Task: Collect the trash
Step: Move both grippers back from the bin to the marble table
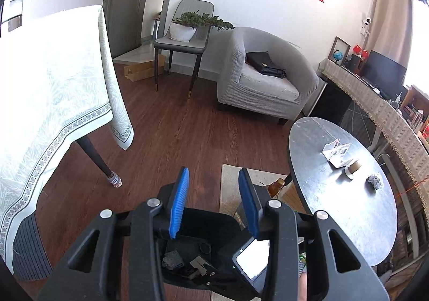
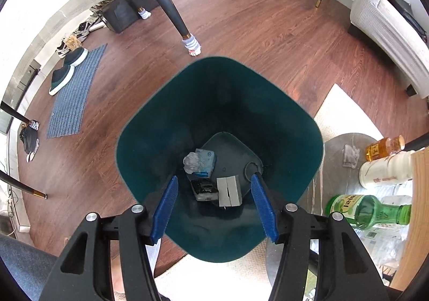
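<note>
Teal plastic, the square-mouthed trash bin (image 2: 214, 102) stands on the wooden floor (image 2: 254, 32) under the right claw (image 2: 214, 207), whose blue-padded jaws hang wide apart and empty above a crumpled grey paper ball (image 2: 191, 162), a pale blue tissue pack (image 2: 206, 164) and a folded grey card (image 2: 228, 191) at its bottom. Beside it, the left claw (image 1: 213, 200) is likewise spread open and empty, while on the round grey tabletop (image 1: 335, 193) lie another crumpled grey wad (image 1: 374, 182), a roll of tape (image 1: 353, 167) and a torn white paper box (image 1: 337, 151).

teal bin (image 2: 281, 118), blue striped mat (image 2: 77, 94)
</note>
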